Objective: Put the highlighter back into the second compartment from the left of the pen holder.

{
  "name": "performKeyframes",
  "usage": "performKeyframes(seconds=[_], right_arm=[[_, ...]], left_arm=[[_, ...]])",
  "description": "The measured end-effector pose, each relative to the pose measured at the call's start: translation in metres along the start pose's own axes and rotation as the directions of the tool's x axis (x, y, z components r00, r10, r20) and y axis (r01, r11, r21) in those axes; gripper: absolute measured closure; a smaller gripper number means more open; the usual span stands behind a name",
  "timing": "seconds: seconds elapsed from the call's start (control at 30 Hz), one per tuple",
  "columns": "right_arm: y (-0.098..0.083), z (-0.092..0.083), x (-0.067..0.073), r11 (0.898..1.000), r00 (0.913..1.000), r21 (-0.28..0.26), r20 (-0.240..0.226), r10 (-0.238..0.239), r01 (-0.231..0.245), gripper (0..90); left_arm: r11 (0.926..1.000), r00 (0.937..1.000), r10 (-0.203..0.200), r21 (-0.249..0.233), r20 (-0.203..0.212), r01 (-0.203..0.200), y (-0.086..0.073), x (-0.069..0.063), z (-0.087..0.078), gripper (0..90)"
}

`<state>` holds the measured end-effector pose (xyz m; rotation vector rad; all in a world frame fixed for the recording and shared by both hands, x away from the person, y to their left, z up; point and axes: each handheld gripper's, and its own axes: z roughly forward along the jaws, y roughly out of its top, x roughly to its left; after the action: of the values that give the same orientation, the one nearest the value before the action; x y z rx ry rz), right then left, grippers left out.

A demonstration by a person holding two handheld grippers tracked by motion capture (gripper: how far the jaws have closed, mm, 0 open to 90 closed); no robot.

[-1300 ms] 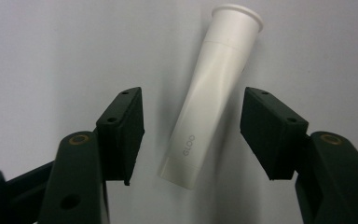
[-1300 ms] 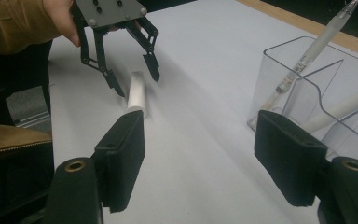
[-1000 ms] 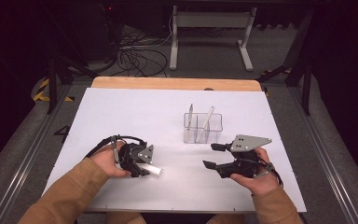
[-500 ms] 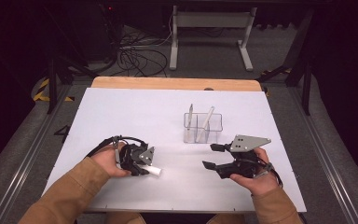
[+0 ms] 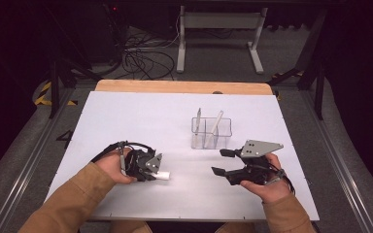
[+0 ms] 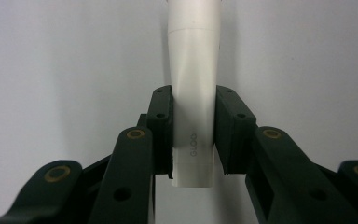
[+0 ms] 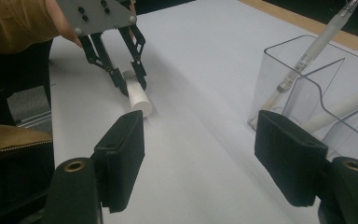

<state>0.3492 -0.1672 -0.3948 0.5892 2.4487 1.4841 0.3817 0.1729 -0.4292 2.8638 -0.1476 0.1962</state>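
Note:
A white cylindrical tube (image 5: 163, 175) lies flat on the white table (image 5: 126, 121) at the front left. My left gripper (image 5: 153, 169) has just been closing its jaws on it. In the left gripper view both pads press the sides of the tube (image 6: 193, 56) near its end, so the left gripper (image 6: 193, 93) is shut on it. The right gripper view shows the same left gripper (image 7: 130, 83) and tube (image 7: 137, 95) from the side, low on the table. My right gripper (image 5: 218, 161) hovers at the front right, open (image 7: 200, 154), with nothing between its pads.
A clear divided plastic holder (image 5: 211, 119) stands mid-table beyond the right gripper; in the right gripper view the holder (image 7: 307, 60) holds a pen (image 7: 314, 44) and a white stick (image 7: 349, 107). A wooden strip (image 5: 184, 86) edges the table's far side.
The left gripper's jaws have drawn in onto the white tube. Both hands and the tube have stayed where they were.

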Motion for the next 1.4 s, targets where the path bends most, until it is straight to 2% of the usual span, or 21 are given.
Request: performKeyframes(seconds=[0.17, 0.27, 0.33, 0.43, 0.57, 0.63, 0.67, 0.8, 0.87, 0.9, 0.93, 0.97, 1.0, 1.03, 1.07, 1.1, 1.17, 1.23, 1.3, 1.33, 1.4], right_arm=[[0.0, -0.001, 0.0, 1.0, 1.0, -0.005, 0.0, 0.0, 0.0, 34.1], [0.0, -0.001, 0.0, 1.0, 1.0, -0.007, 0.001, 0.0, 0.0, 34.2], [0.001, -0.002, 0.0, 1.0, 1.0, -0.01, 0.002, -0.001, 0.001, 34.2], [0.001, -0.002, 0.0, 1.0, 1.0, -0.012, 0.002, -0.001, 0.001, 34.2], [0.001, -0.002, 0.0, 1.0, 1.0, -0.013, 0.003, -0.001, 0.001, 34.2], [0.001, -0.002, 0.0, 1.0, 1.0, -0.014, 0.003, -0.001, 0.001, 34.2], [0.001, -0.002, 0.0, 1.0, 1.0, -0.014, 0.003, -0.001, 0.001, 34.1], [0.001, -0.003, 0.0, 1.0, 1.0, -0.015, 0.003, -0.002, 0.002, 34.2], [0.001, -0.003, 0.0, 1.0, 1.0, -0.016, 0.003, -0.002, 0.002, 34.2], [0.001, -0.003, 0.0, 1.0, 1.0, -0.016, 0.003, -0.002, 0.002, 34.1], [0.001, -0.003, 0.0, 1.0, 1.0, -0.016, 0.004, -0.002, 0.002, 34.2], [0.001, -0.003, 0.0, 1.0, 1.0, -0.016, 0.004, -0.002, 0.002, 34.2], [0.001, -0.003, 0.0, 1.0, 1.0, -0.016, 0.005, -0.003, 0.003, 34.2], [0.001, -0.003, 0.0, 1.0, 1.0, -0.017, 0.004, -0.003, 0.003, 34.2], [0.001, -0.003, 0.0, 1.0, 1.0, -0.017, 0.004, -0.003, 0.003, 34.2], [0.001, -0.003, 0.0, 1.0, 1.0, -0.017, 0.003, -0.004, 0.004, 34.2], [0.001, -0.002, 0.001, 1.0, 1.0, -0.016, 0.003, -0.004, 0.004, 34.2], [0.001, -0.002, 0.001, 1.0, 1.0, -0.017, 0.002, -0.006, 0.006, 34.2], [0.001, -0.002, 0.001, 1.0, 1.0, -0.019, 0.003, -0.008, 0.008, 34.1], [0.001, -0.002, 0.001, 1.0, 1.0, -0.02, 0.003, -0.009, 0.009, 34.2], [0.001, -0.002, 0.001, 1.0, 1.0, -0.021, 0.004, -0.008, 0.008, 34.2]], left_arm=[[0.9961, 0.9993, -0.03, -0.083, -0.023, 0.028, -0.001, 0.001, -0.013, 70.5], [0.9875, 0.9976, -0.061, -0.148, -0.033, 0.055, -0.001, 0.002, -0.021, 70.5], [0.9774, 0.9958, -0.087, -0.196, -0.029, 0.079, -0.002, 0.003, -0.026, 70.5], [0.957, 0.9915, -0.125, -0.268, -0.036, 0.111, -0.004, 0.003, -0.031, 70.4], [0.9191, 0.9851, -0.166, -0.369, -0.044, 0.138, -0.007, 0.003, -0.037, 70.4], [0.8927, 0.9814, -0.187, -0.424, -0.043, 0.151, -0.008, 0.002, -0.04, 70.5], [0.883, 0.9793, -0.198, -0.442, -0.043, 0.159, -0.008, 0.002, -0.041, 70.5], [0.8187, 0.9704, -0.241, -0.542, -0.023, 0.19, -0.01, 0.001, -0.046, 70.4], [0.7952, 0.9658, -0.259, -0.571, -0.014, 0.205, -0.01, 0.0, -0.046, 70.4], [0.778, 0.9636, -0.267, -0.592, -0.009, 0.21, -0.01, -0.001, -0.046, 70.4], [0.7672, 0.9616, -0.274, -0.604, -0.007, 0.215, -0.01, -0.001, -0.046, 70.4], [0.7431, 0.958, -0.287, -0.63, 0.003, 0.225, -0.011, -0.002, -0.045, 70.4], [0.7251, 0.9558, -0.293, -0.648, 0.016, 0.234, -0.012, -0.002, -0.045, 70.4], [0.7127, 0.9541, -0.298, -0.659, 0.024, 0.24, -0.012, -0.003, -0.044, 70.4], [0.7127, 0.9541, -0.298, -0.659, 0.024, 0.24, -0.012, -0.003, -0.044, 70.4], [0.6899, 0.9495, -0.312, -0.68, 0.028, 0.247, -0.011, -0.005, -0.043, 70.4], [0.6574, 0.947, -0.318, -0.709, 0.046, 0.255, -0.011, -0.006, -0.041, 70.4], [0.6294, 0.944, -0.326, -0.733, 0.052, 0.257, -0.01, -0.008, -0.038, 70.4], [0.588, 0.9406, -0.333, -0.765, 0.067, 0.262, -0.009, -0.008, -0.035, 70.4], [0.5699, 0.94, -0.333, -0.779, 0.073, 0.262, -0.009, -0.009, -0.034, 70.3], [0.5391, 0.9398, -0.334, -0.804, 0.071, 0.252, -0.009, -0.011, -0.03, 70.4]])
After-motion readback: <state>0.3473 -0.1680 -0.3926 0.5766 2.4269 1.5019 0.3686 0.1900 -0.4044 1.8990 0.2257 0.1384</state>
